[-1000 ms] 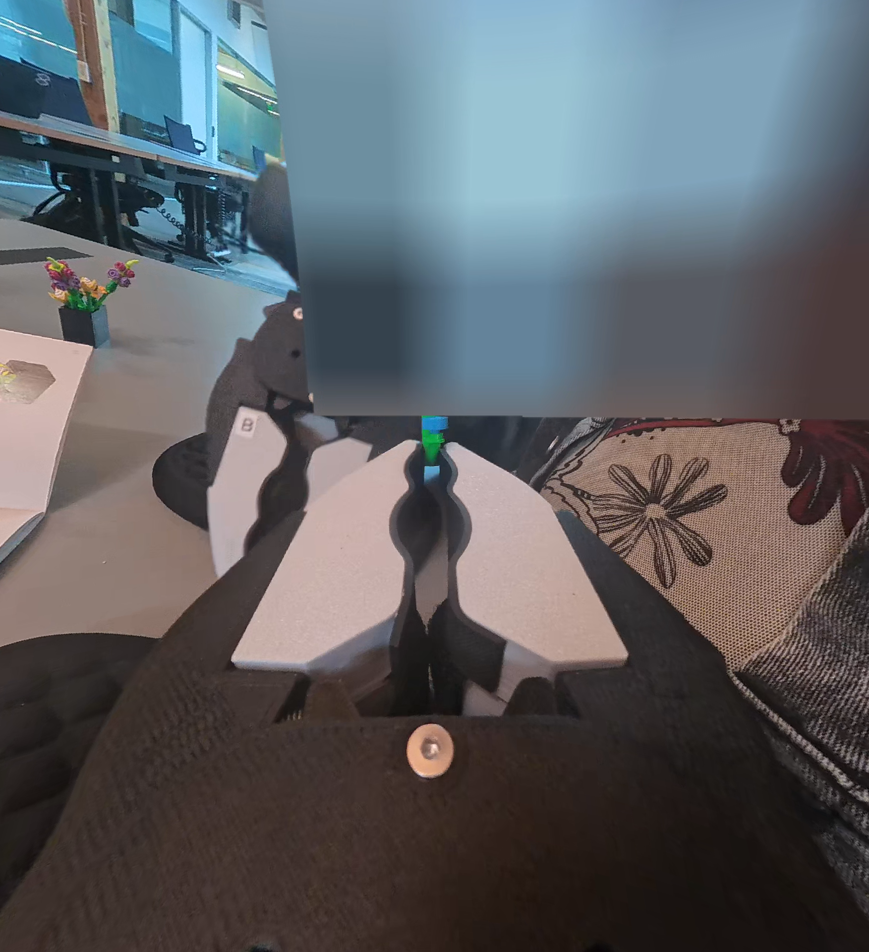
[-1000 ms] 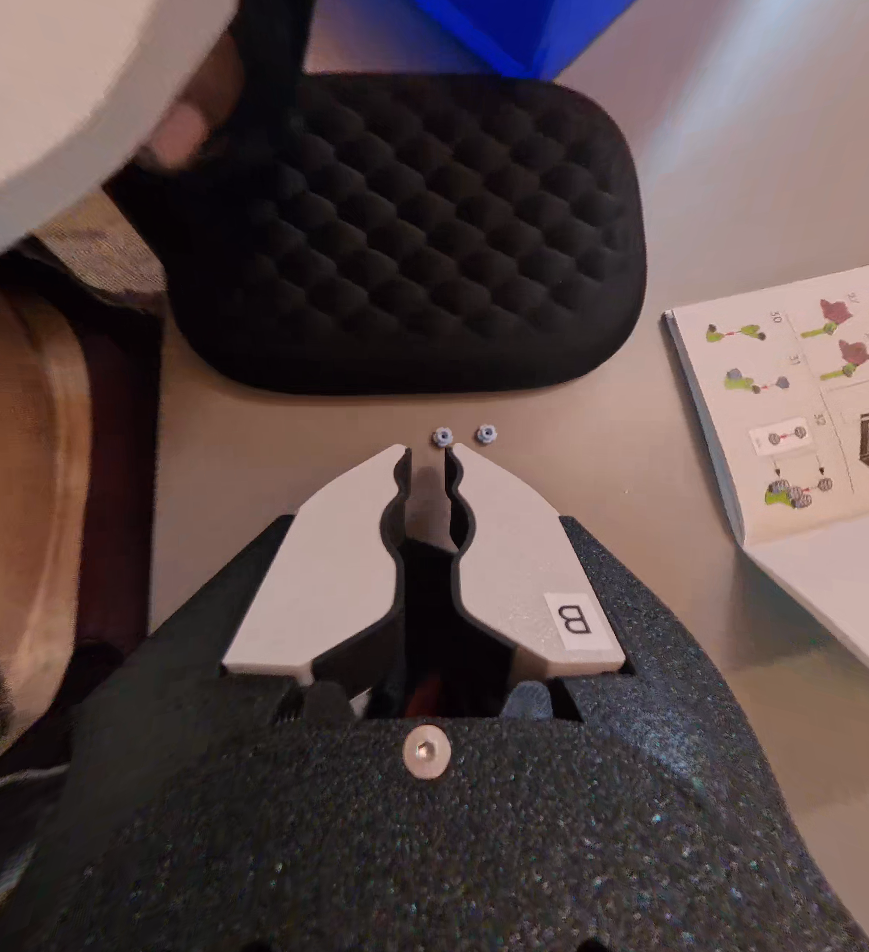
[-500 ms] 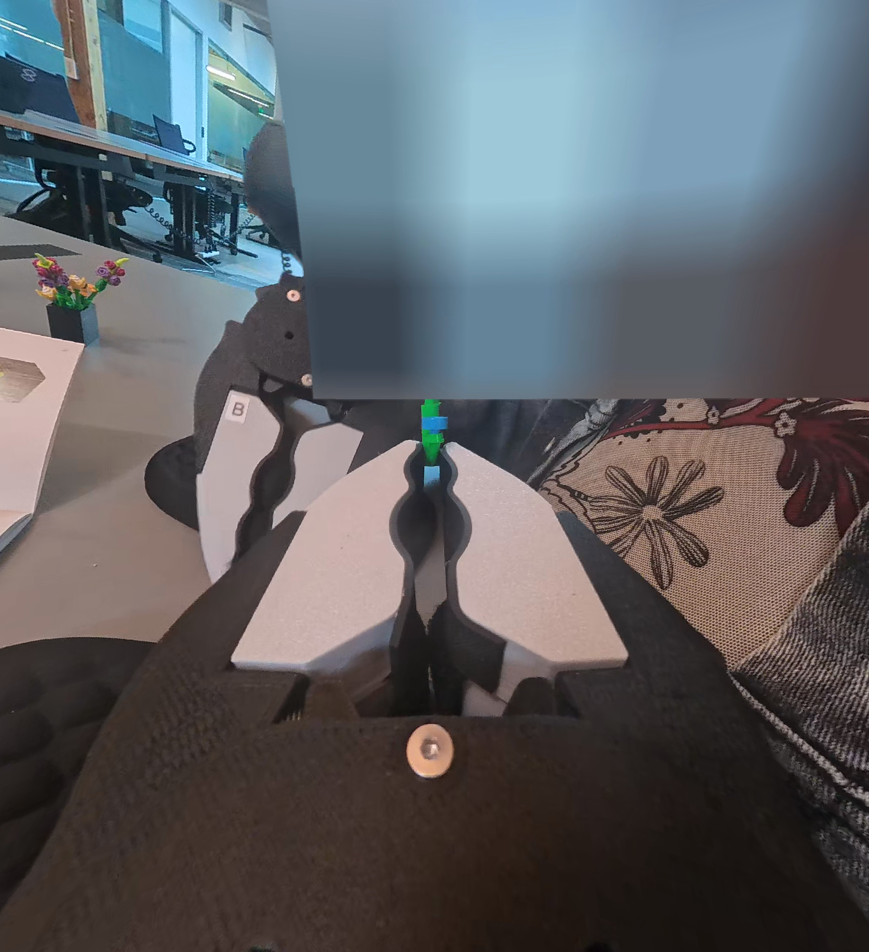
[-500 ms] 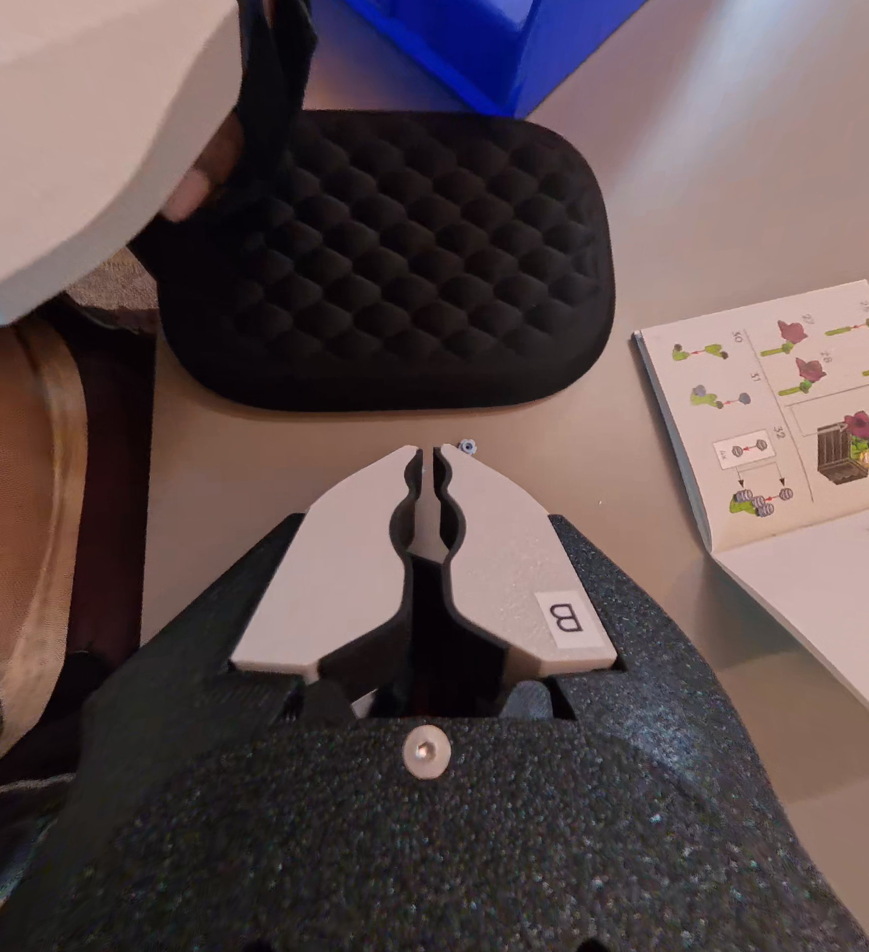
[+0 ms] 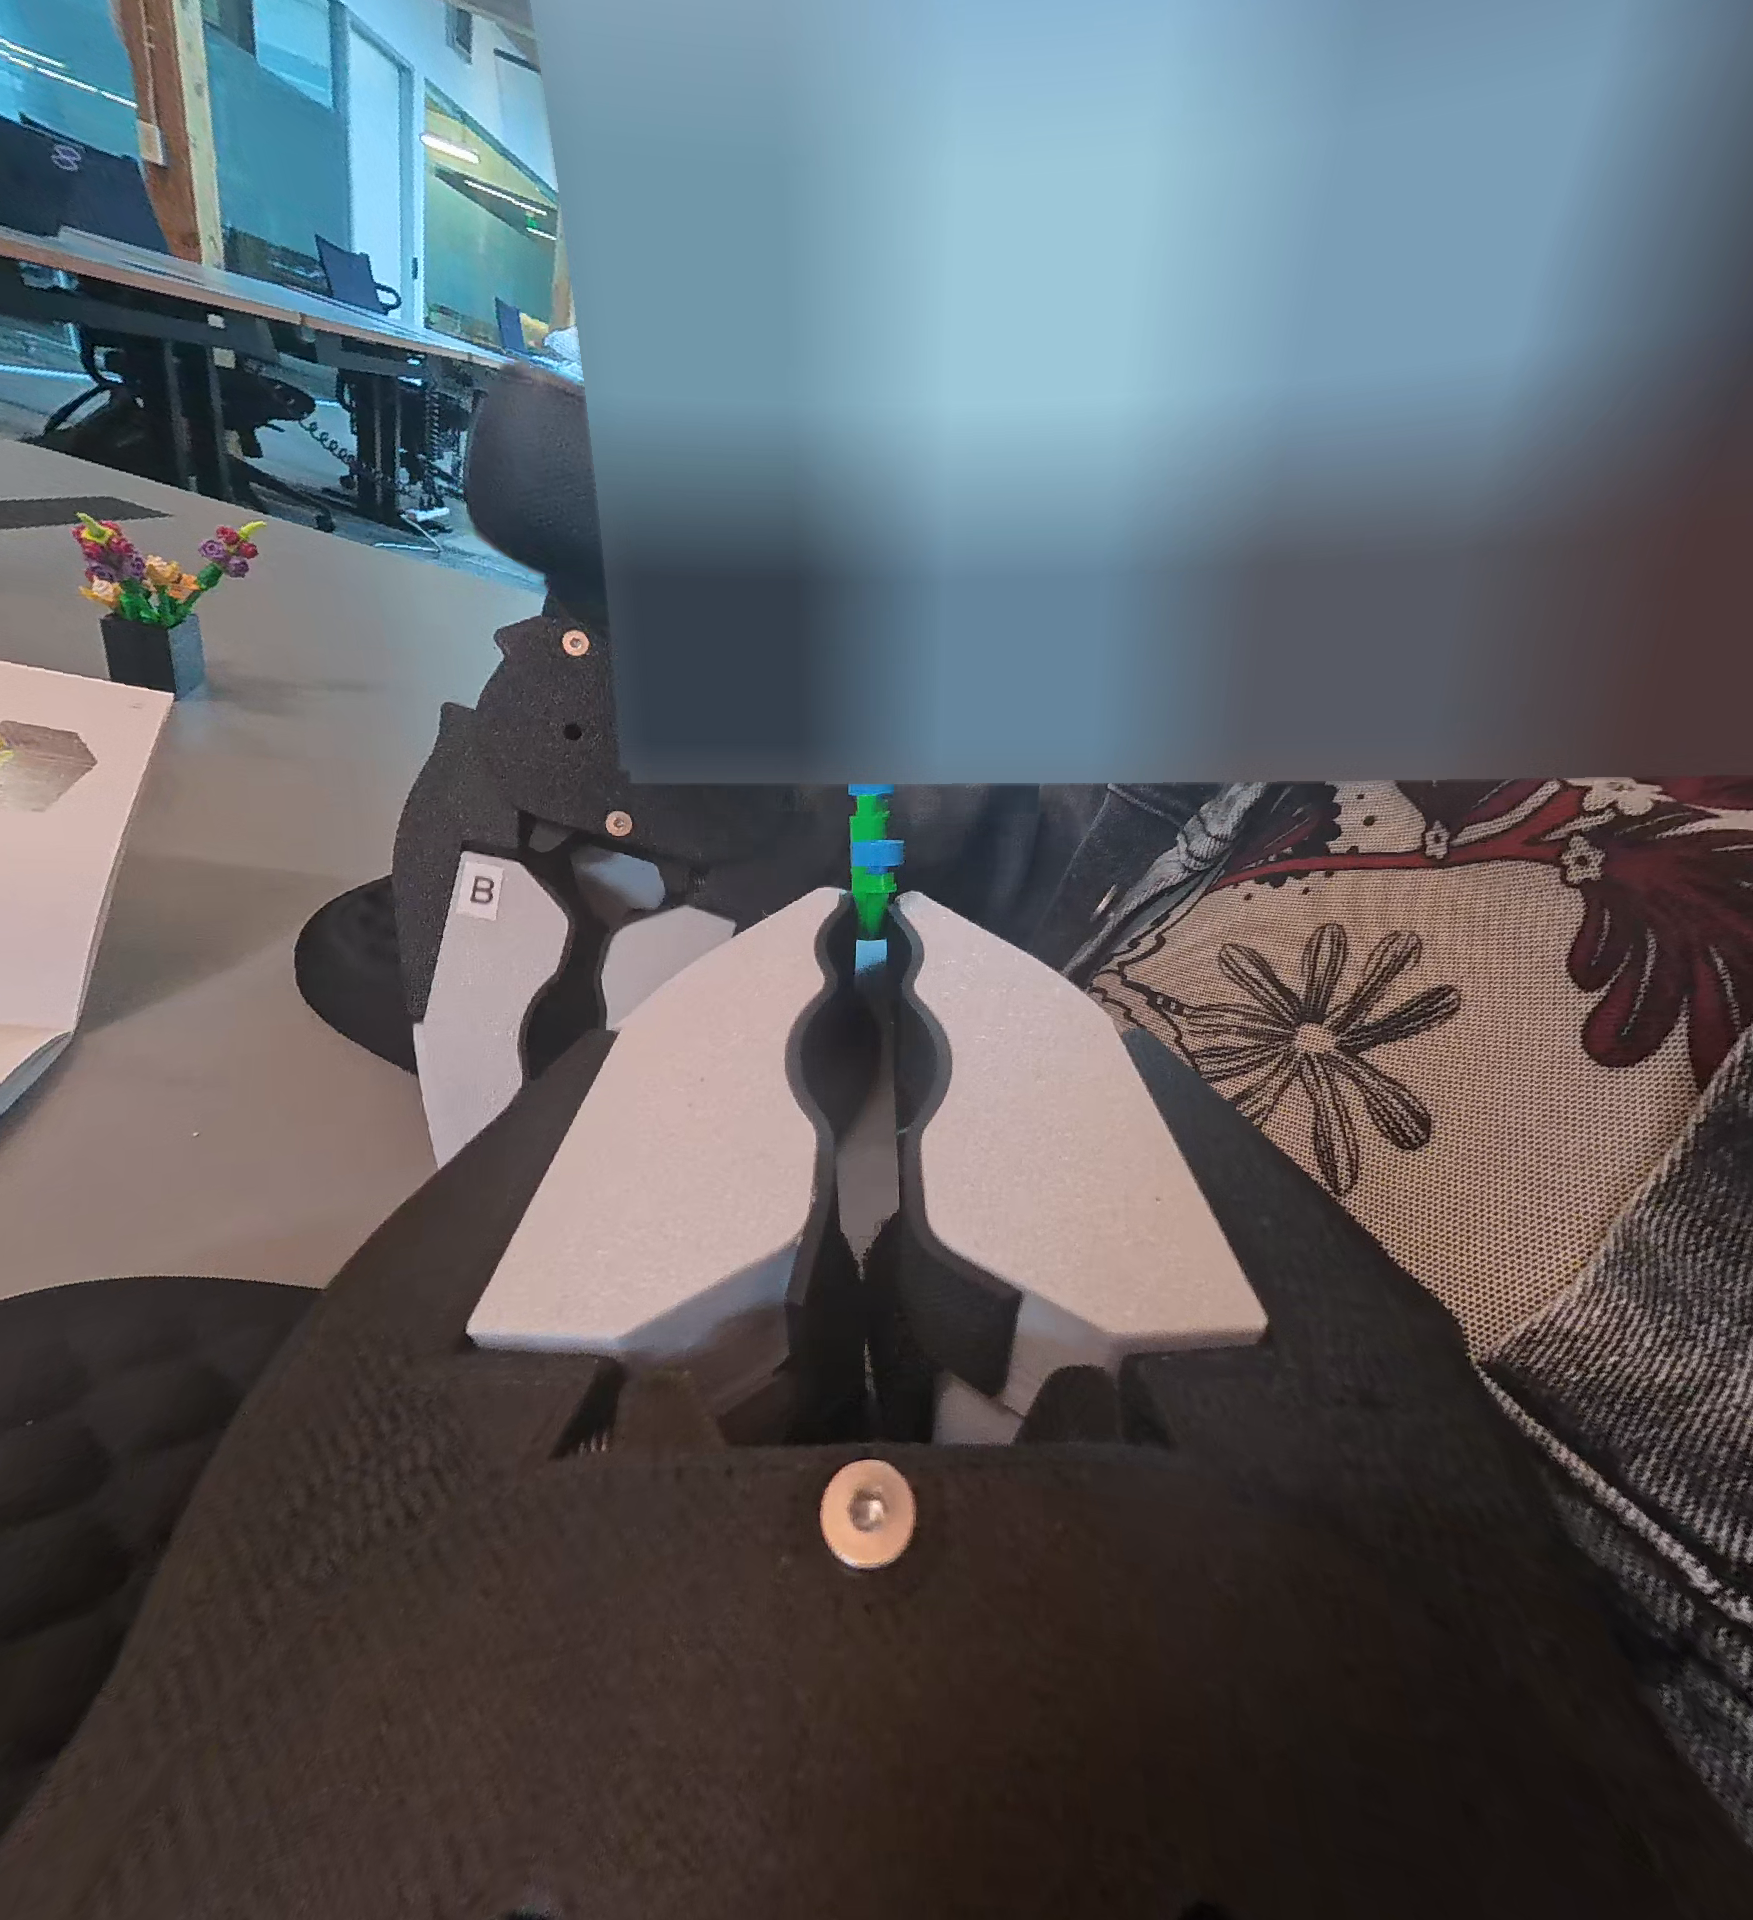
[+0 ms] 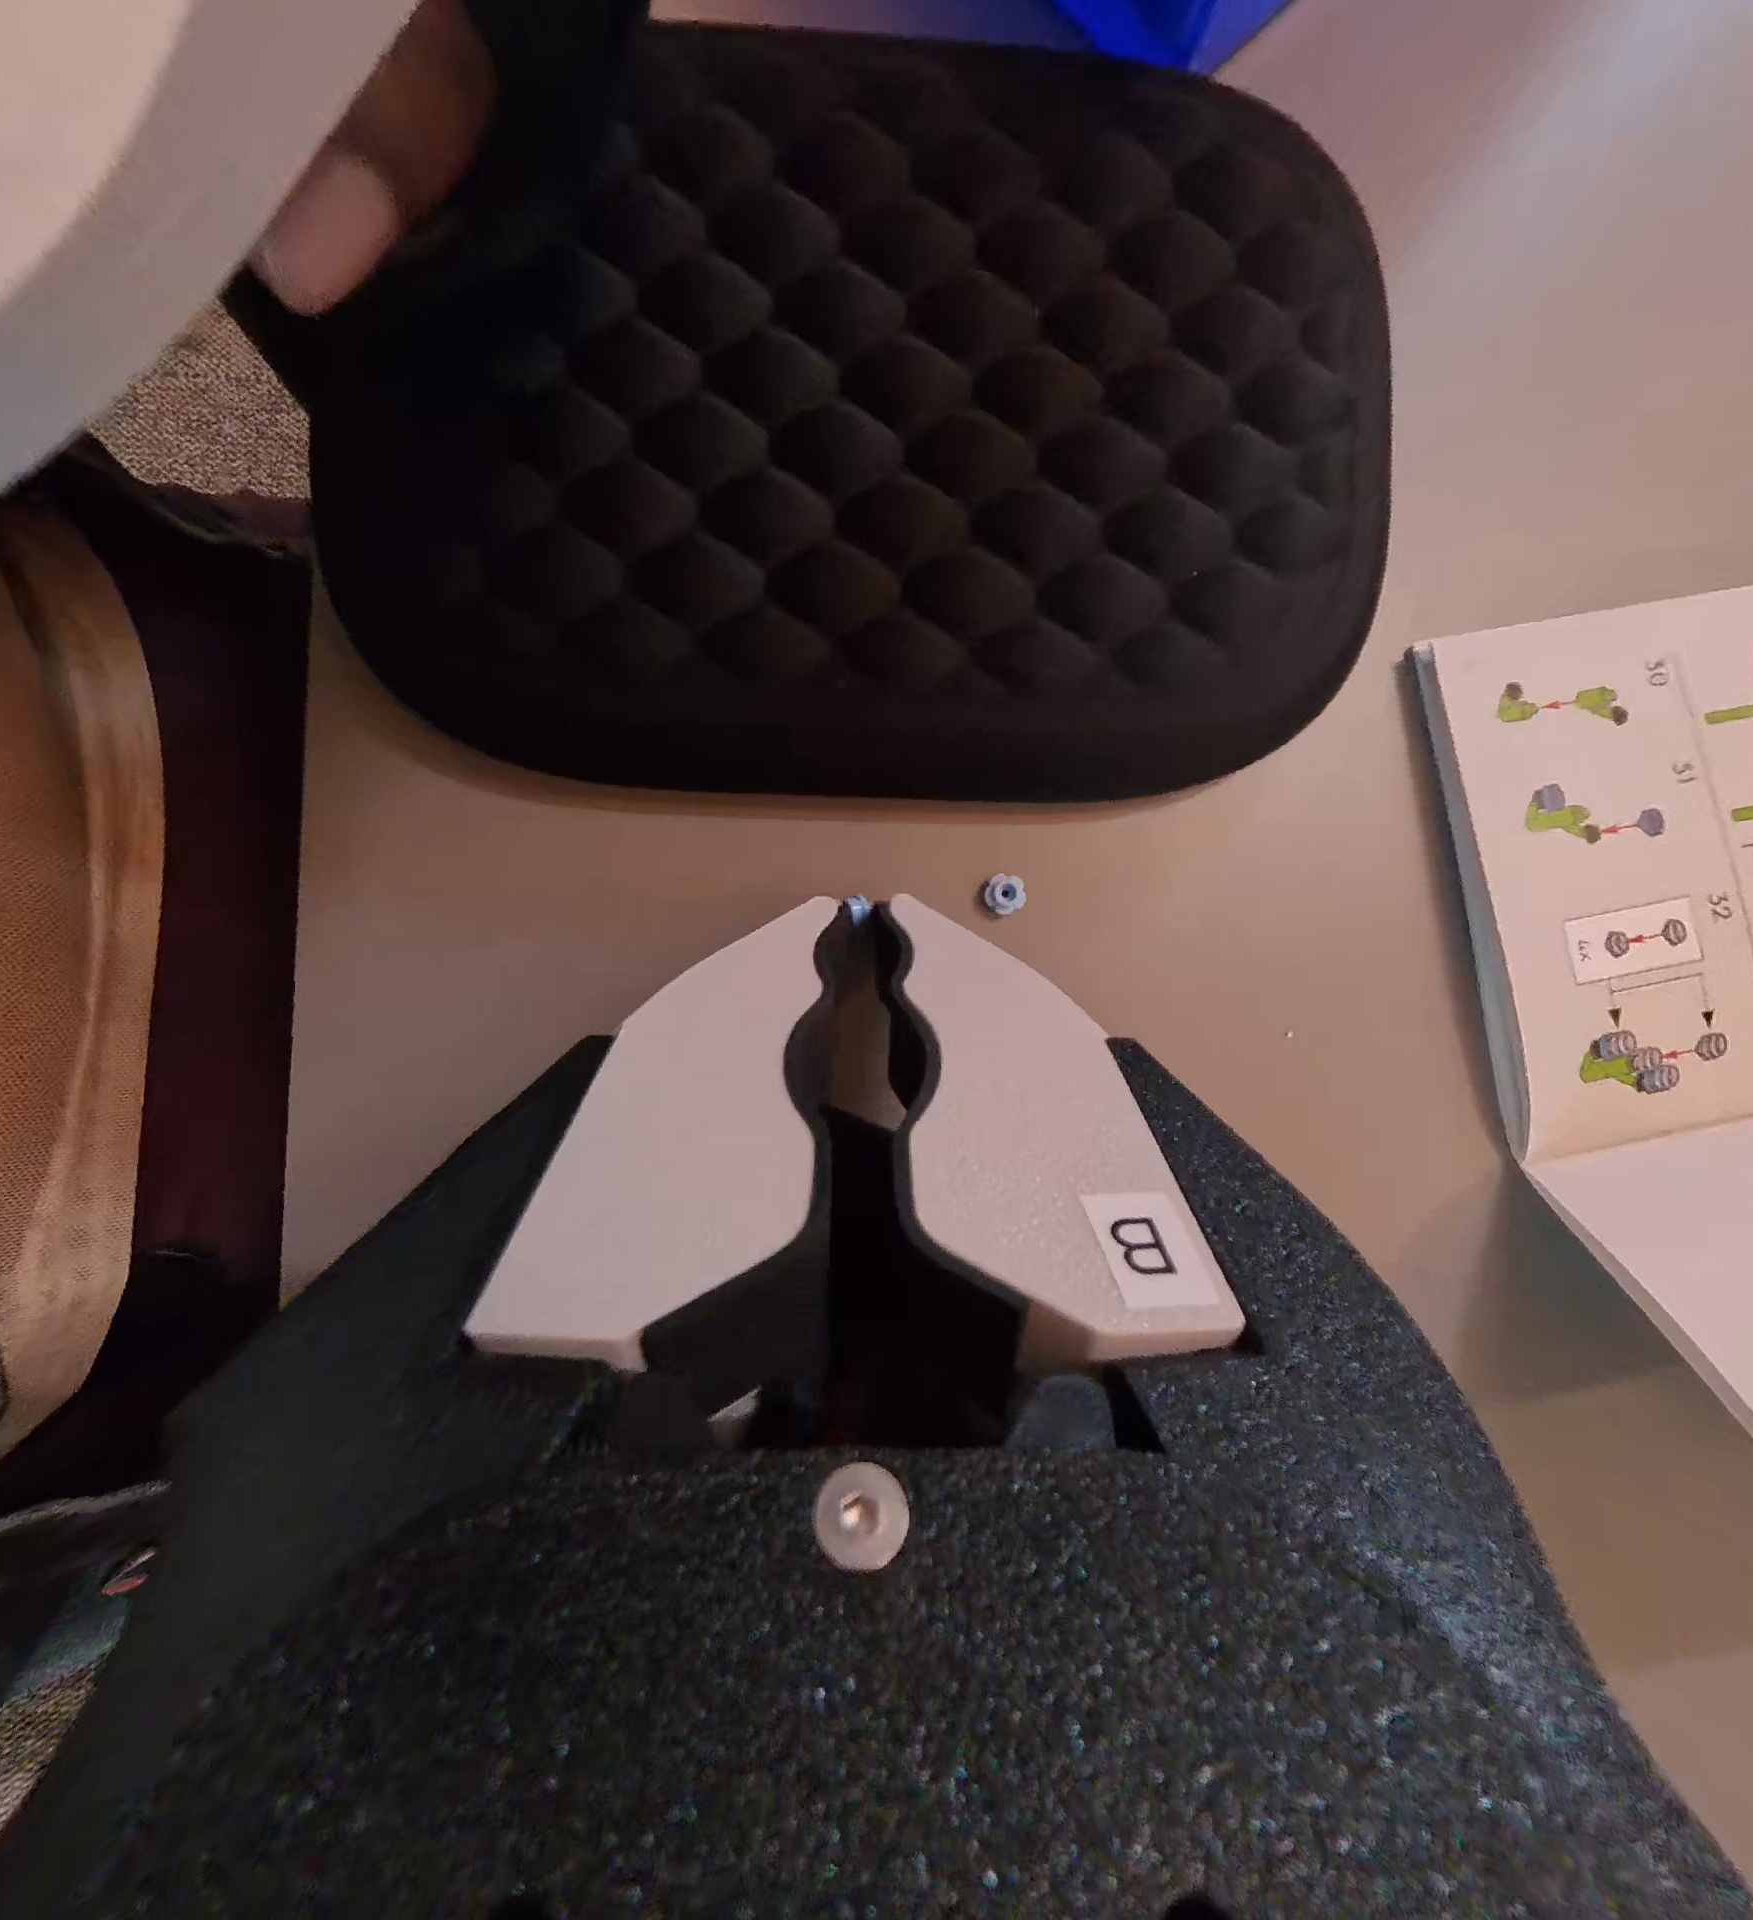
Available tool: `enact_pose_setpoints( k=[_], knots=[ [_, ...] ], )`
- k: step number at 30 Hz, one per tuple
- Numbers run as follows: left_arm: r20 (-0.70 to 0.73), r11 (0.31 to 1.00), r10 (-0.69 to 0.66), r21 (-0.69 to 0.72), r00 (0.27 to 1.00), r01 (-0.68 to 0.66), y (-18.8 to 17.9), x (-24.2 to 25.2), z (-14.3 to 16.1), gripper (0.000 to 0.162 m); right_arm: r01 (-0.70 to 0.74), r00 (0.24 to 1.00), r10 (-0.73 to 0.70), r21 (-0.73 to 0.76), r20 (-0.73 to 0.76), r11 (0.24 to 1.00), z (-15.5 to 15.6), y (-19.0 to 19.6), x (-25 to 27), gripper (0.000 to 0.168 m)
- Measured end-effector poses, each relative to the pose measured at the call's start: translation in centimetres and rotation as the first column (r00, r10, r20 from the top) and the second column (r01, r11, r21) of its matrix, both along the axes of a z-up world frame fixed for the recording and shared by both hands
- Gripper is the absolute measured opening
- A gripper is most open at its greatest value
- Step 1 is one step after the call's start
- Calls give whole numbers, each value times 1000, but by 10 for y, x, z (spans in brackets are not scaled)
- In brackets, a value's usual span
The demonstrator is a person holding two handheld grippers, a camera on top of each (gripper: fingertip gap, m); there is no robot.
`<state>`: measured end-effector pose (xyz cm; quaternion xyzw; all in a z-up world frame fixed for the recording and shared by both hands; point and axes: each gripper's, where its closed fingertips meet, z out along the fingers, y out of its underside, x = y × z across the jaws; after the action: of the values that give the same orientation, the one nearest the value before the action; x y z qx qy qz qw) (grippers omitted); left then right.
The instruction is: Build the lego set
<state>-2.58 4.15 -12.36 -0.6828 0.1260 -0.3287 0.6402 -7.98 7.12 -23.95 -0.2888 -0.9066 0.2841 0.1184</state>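
The right gripper [image 6: 864, 906] pinches a tiny pale-blue flower stud [image 6: 856, 910] by its edge while the left gripper [image 5: 870, 902] clamps the green stem [image 5: 870, 883], so the stud could easily pop free.

Grey tabletop [image 6: 1474, 312] is carrying a black foam pad [image 6: 851, 416], an open instruction booklet [image 6: 1630, 883], one loose pale-blue flower stud [image 6: 1004, 892], and a small flower pot model [image 5: 153, 613].

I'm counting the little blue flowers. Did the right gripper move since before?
Yes. The right gripper slid left along the black foam pad and shut on one blue flower; the other flower stayed.
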Motion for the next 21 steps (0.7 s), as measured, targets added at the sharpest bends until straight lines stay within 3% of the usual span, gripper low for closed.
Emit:
enact_pose_setpoints(
  k=[3,6,9,14,21],
  knots=[
    [1,1000,3,3,1000,-3,-1,-1,1,5,69,997,-69,-38,-19,997,16,22,3,4],
    [6,1000,2,6,1000,-2,0,-1,1,5,217,975,-218,-22,-39,976,34,78,13,4],
    [13,1000,-12,0,1000,12,1,0,0,5,290,957,-289,19,-19,957,32,114,27,4],
    [-6,1000,-11,0,1000,11,5,1,0,5,289,956,-291,44,42,956,16,122,33,14],
    [-5,1000,-9,-5,1000,9,5,2,-1,5,293,956,-294,43,21,955,22,127,32,23]
  ],
)
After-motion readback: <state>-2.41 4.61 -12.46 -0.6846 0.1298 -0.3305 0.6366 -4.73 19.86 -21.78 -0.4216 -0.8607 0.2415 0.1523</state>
